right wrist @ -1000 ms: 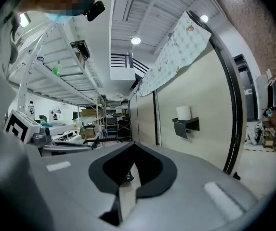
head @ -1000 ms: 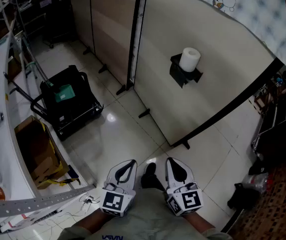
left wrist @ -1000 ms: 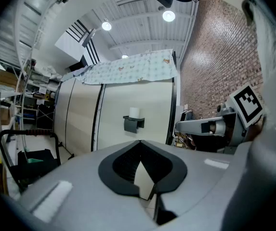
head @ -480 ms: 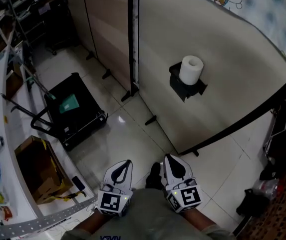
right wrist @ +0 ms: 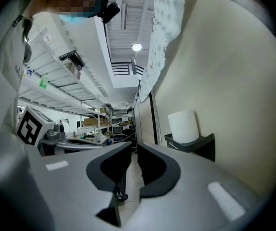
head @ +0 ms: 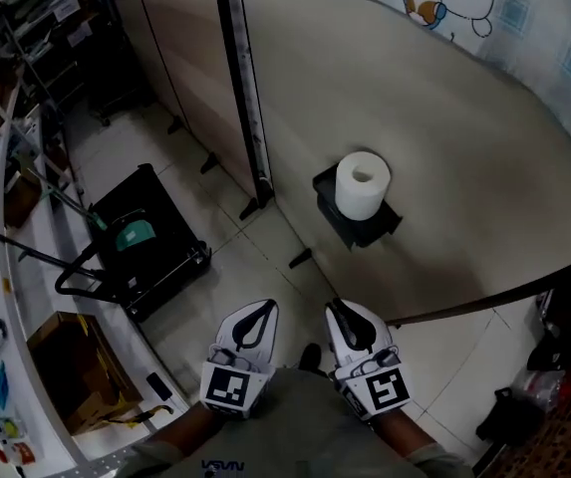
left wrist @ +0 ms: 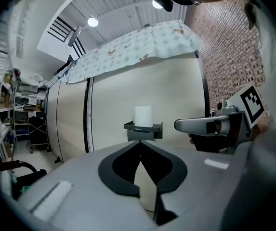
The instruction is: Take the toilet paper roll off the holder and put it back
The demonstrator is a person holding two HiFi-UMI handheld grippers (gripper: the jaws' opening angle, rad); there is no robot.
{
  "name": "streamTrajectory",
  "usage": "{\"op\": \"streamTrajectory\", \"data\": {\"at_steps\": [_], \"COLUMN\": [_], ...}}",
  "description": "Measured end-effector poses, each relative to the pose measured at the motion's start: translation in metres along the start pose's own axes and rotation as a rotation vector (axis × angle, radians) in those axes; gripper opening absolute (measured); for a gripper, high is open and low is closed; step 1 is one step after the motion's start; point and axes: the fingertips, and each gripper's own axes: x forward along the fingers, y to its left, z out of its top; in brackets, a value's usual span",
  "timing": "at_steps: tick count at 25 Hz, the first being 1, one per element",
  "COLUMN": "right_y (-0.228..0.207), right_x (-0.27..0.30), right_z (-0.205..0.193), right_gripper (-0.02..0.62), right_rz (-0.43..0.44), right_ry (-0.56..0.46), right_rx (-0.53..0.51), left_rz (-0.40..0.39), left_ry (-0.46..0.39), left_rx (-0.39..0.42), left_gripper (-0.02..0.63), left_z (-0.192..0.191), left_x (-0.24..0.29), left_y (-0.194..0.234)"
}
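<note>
Head view: roll (head: 363,184) upright on holder (head: 367,230), partition (head: 444,127) behind.

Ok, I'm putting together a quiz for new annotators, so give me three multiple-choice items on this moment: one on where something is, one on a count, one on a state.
1. Where is the white toilet paper roll?
A. on a wooden table
B. upright in the black wall holder on the beige partition panel
C. in a sink

2. How many rolls sit in the holder?
A. one
B. two
C. three

3. How do the left gripper's jaws stand?
A. wide apart
B. together, with nothing between
C. closed on the roll

Answers:
1 B: the head view shows the roll standing in the holder on the panel.
2 A: every view shows a single roll there.
3 B: the left gripper view shows the tips meeting, with the roll far ahead.
</note>
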Motion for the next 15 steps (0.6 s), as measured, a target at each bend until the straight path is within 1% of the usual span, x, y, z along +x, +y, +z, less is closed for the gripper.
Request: {"op": "streamTrajectory", "data": {"at_steps": [1, 3, 4, 6, 7, 9, 12, 15], "right_y": [-0.006, -0.016, -0.019, -0.026, -0.031, -0.041, -0.053, -0.061], "right_x": [0.005, 0.014, 0.017, 0.027, 0.034, 0.046, 0.059, 0.071], "right_z": [0.001, 0.008, 0.013, 0.023, 0.027, 0.037, 0.062, 0.084], "right_gripper": [0.067, 0.094, 0.100, 0.101, 0.103, 0.105, 0.123, 0.141], "right_rz": [0.010, 0.020, 0.023, 0.034, 0.043, 0.047, 0.008, -0.035], "right_ry": [0.009, 0.013, 0.014, 0.033, 0.051, 0.095, 0.147, 0.202], "right_rx": [-0.006, -0.034, -0.056, -0.108, -0.139, -0.215, -0.319, -0.411], "left_rz": [-0.007, -0.023, -0.032, -0.054, -0.070, -0.124, -0.239, -0.331], "left_ry": [-0.003, -0.011, -0.009, 0.001, 0.002, -0.005, -0.027, -0.049], "left_rx": [0.005, 0.004, -0.003, -0.018, -0.023, -0.025, -0.011, 0.002], "left_gripper": [0.009, 0.009, 0.009, 0.043, 0.049, 0.054, 0.054, 0.057], "left_z": [0.003, 0.007, 0.008, 0.008, 0.009, 0.012, 0.023, 0.034], "left_x": [0.009, 0.024, 0.030, 0.046, 0.056, 0.077, 0.103, 0.126], "left_y": [0.001, 0.004, 0.007, 0.015, 0.019, 0.023, 0.026, 0.034]}}
